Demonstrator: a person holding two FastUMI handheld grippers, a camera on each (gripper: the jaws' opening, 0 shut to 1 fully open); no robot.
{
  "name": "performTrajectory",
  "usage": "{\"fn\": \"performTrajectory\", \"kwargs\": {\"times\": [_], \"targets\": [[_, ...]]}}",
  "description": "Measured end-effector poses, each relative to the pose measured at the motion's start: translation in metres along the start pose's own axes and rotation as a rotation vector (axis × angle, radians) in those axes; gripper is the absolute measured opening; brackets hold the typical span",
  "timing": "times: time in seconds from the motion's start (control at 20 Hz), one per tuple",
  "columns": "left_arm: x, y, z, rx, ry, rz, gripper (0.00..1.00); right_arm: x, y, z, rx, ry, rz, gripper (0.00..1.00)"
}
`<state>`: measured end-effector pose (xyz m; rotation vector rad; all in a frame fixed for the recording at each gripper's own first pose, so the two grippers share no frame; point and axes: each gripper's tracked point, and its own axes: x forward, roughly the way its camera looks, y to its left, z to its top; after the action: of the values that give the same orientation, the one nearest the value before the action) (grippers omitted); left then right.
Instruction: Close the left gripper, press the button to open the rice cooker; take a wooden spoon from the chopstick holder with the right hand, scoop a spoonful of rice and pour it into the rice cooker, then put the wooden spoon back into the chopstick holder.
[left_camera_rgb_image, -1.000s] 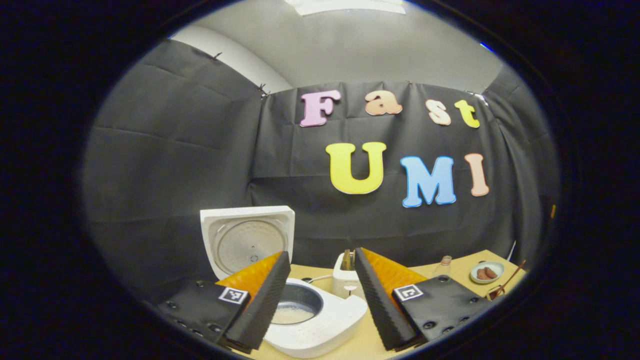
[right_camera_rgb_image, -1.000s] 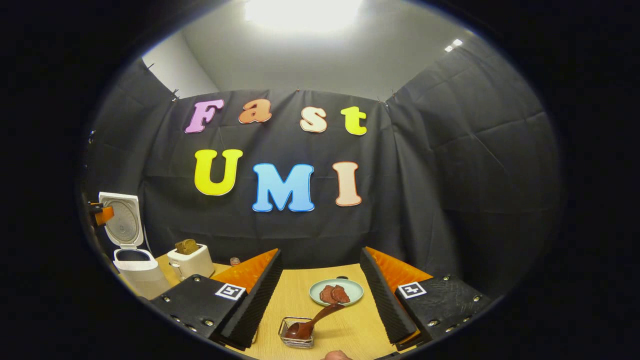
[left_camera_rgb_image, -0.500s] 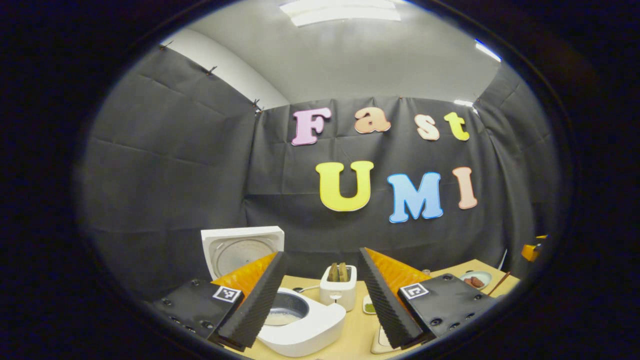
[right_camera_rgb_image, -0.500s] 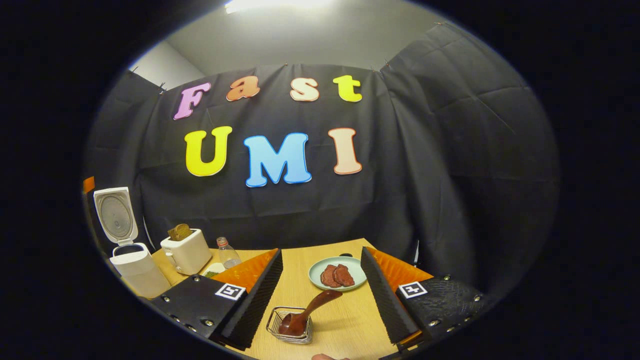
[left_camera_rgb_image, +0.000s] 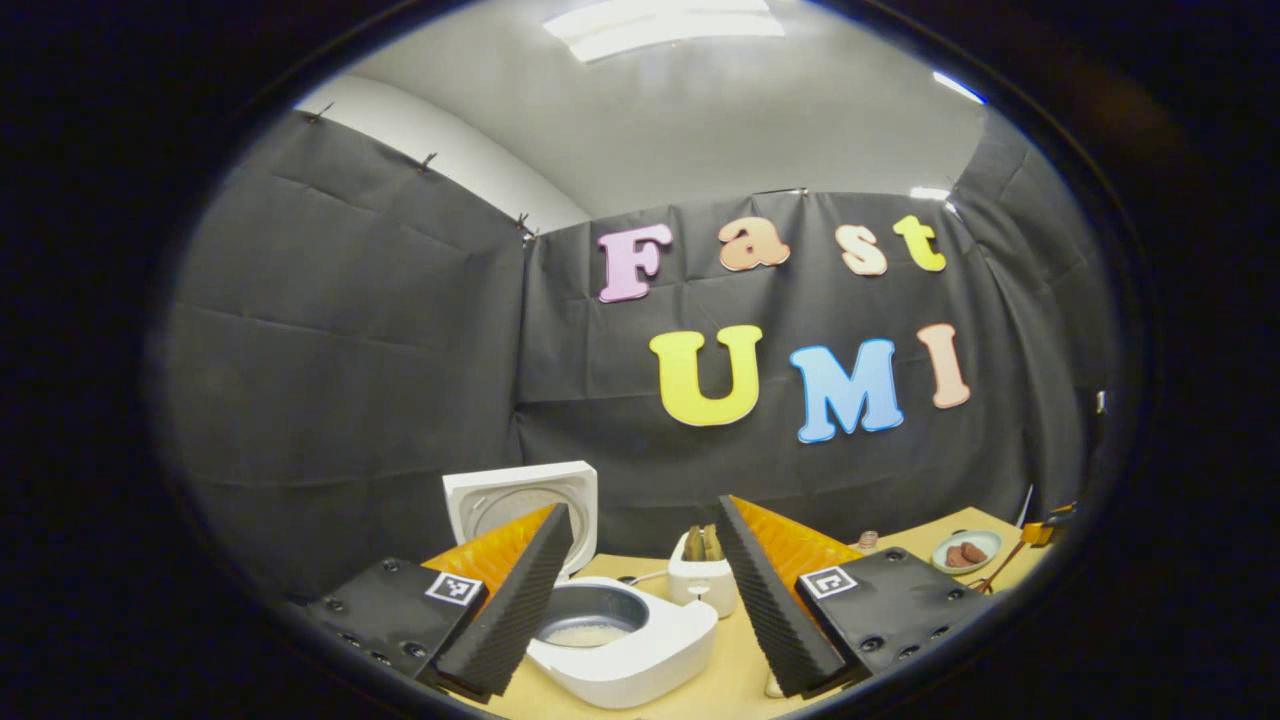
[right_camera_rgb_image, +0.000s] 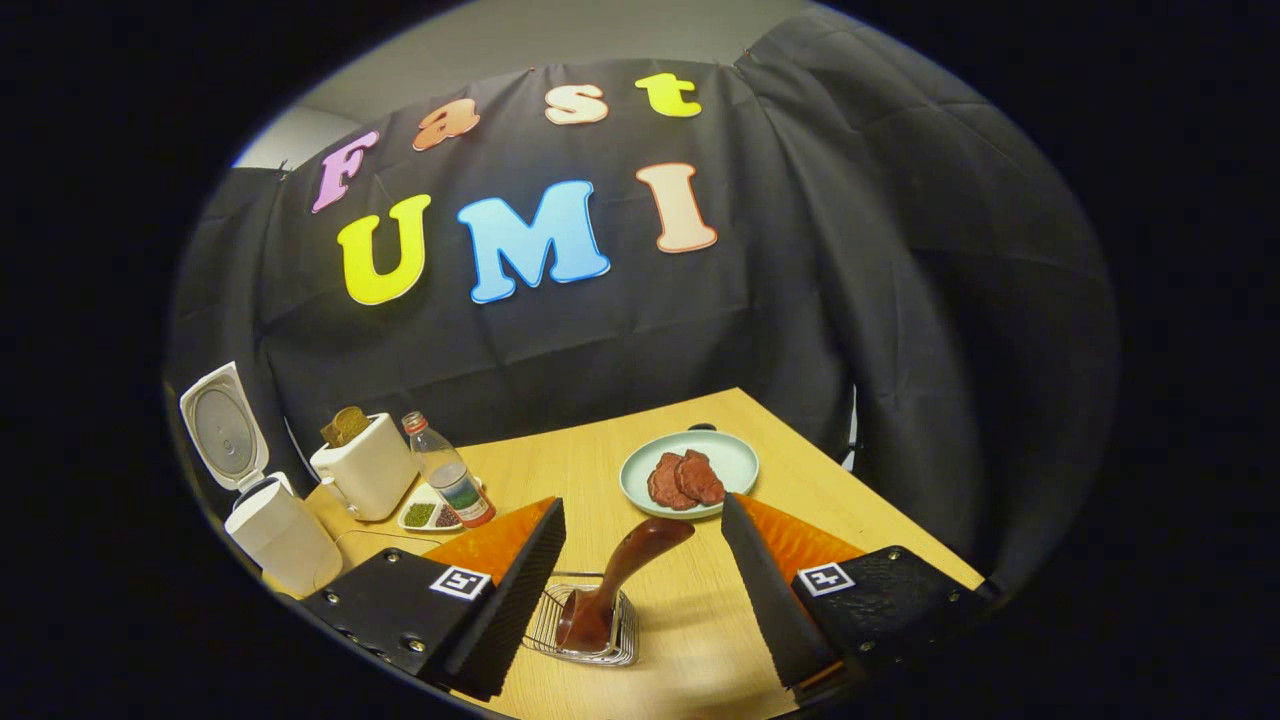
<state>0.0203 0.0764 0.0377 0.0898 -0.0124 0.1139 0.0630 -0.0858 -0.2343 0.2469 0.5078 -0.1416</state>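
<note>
Where black cloth walls it, the wooden table (right_camera_rgb_image: 620, 470) bears a plate (right_camera_rgb_image: 735, 458).

One rice cooker (right_camera_rgb_image: 270, 520); one toaster (right_camera_rgb_image: 365, 475); one bottle (right_camera_rgb_image: 450, 470); one plate (right_camera_rgb_image: 735, 462); two meat slices (right_camera_rgb_image: 685, 480); one wooden spoon (right_camera_rgb_image: 610, 585).

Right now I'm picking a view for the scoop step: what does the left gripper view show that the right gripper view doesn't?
Left gripper view: the inside of the rice cooker, its inner pot with something pale at the bottom.
Right gripper view: the wooden spoon standing in the wire chopstick holder between the open right gripper, plus a bottle.
Both: cooker lid up, toaster, plate of meat, table.
</note>
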Motion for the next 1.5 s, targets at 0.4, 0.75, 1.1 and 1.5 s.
{"fn": "performTrajectory", "kwargs": {"times": [0.4,0.75,1.1,1.5], "targets": [[-0.016,0.017,-0.004,0.032,0.020,0.054,0.99,0.026,0.003,-0.052,0.150,0.181,0.030,0.88],[-0.022,0.027,0.001,0.032,0.009,0.086,0.99,0.035,0.024,-0.065,0.205,0.254,0.083,0.34],[-0.024,0.036,-0.005,0.029,0.012,0.089,0.99,0.031,0.028,-0.056,0.203,0.238,0.077,0.12],[-0.015,0.043,-0.021,-0.024,0.022,0.049,0.99,0.000,0.049,0.005,0.136,0.112,0.107,0.12]]}}
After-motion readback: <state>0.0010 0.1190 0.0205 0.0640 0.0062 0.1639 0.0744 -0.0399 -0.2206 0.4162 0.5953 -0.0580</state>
